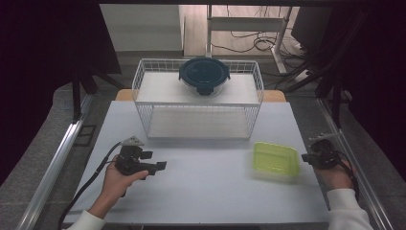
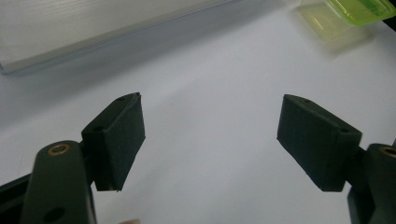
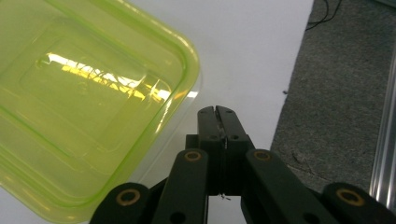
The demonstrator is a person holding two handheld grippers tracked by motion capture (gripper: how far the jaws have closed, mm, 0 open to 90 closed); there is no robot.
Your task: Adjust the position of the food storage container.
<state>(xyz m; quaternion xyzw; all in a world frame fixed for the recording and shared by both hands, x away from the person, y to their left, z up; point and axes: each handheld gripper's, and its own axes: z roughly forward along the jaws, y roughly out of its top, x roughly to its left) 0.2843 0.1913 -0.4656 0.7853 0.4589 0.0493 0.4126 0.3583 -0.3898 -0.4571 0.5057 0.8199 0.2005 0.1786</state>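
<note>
Green container (image 1: 276,159) rests on the worktop (image 1: 206,187) just beside the right claw (image 3: 217,112), on its left in the right gripper view, not touching; that claw is pressed together and empty. To grip well, spread it first, then straddle the near rim squarely. The left claw (image 2: 210,135) stands spread, well apart from it.

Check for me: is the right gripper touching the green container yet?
Apart. In the right gripper view the shut right gripper sits beside the green container, with a strip of white table showing between its tips and the container's rim.
</note>
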